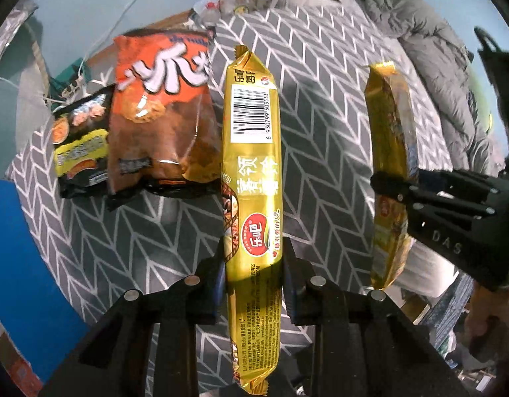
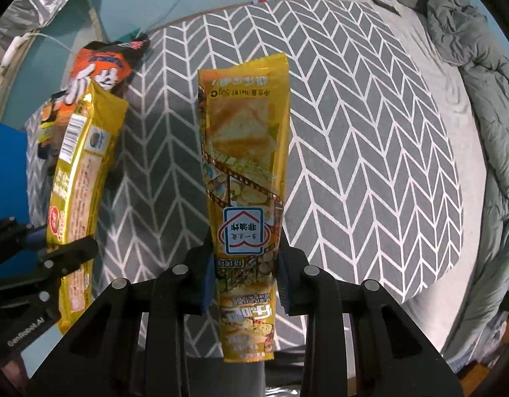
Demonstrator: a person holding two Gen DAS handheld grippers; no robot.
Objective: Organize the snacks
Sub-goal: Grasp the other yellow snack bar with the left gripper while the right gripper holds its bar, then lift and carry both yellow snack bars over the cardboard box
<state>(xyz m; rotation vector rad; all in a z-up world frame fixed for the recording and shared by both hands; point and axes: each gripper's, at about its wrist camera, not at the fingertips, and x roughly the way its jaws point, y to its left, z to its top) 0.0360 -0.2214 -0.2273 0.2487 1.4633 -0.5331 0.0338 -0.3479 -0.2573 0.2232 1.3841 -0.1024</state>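
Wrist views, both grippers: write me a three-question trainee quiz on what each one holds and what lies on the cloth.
1. True or false: the left gripper is shut on a gold packet whose barcode side faces the camera.
2. What does the right gripper hold? A) a second gold packet B) a blue can C) nothing
3. Fill in: the orange snack bag lies on the ____-patterned grey cloth, next to a black-and-yellow bag.

Key: 1 true; 2 A; 3 herringbone.
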